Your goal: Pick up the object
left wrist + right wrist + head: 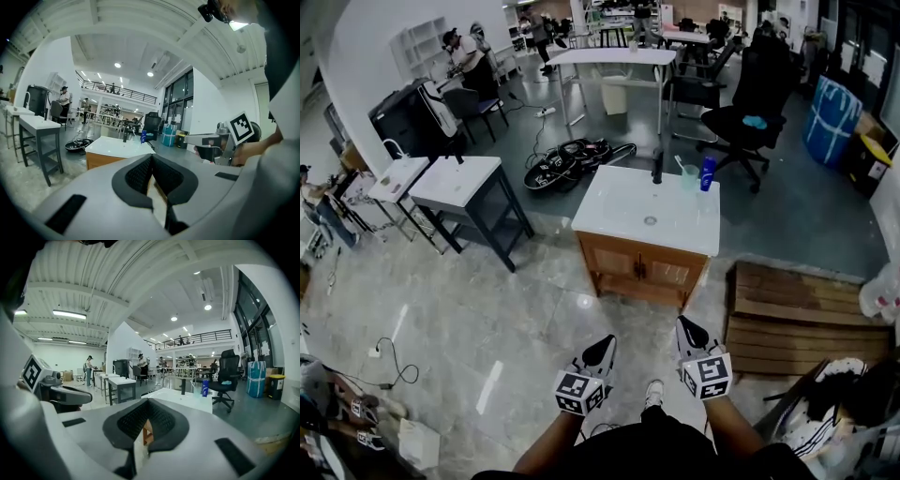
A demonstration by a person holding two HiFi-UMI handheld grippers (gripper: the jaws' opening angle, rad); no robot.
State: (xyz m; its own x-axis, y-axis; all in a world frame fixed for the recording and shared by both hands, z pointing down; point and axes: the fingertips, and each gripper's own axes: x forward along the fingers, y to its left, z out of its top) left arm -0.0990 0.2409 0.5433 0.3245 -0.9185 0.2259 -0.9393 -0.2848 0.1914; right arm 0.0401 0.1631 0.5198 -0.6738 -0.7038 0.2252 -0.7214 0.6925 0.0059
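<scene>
The blue bottle [707, 172] is seen at the far right corner of the table [619, 211], a wooden cabinet with a white top. It stands upright, with its long axis vertical and its cap end uppermost. On the same far edge of the table, a clear cup [689, 175] is set just beside the bottle on its left, and a black faucet [657, 167] is placed a little further left. A round drain [650, 221] is let into the middle of the table's top.

Behind the table a black office chair [750, 103] is found, and black ring-shaped gear [567, 159] lies on the floor behind its left corner. A grey side table [459, 183] stands to the left of the table, and a wooden pallet [797, 319] lies on the floor to its right.

The left gripper [605, 345] and the right gripper [686, 328] are held side by side over the floor on the near side of the table, well apart from the bottle, with bare forearms behind them. Both are pointed towards the table. The jaws of each gripper are closed together, and nothing is held between them.
</scene>
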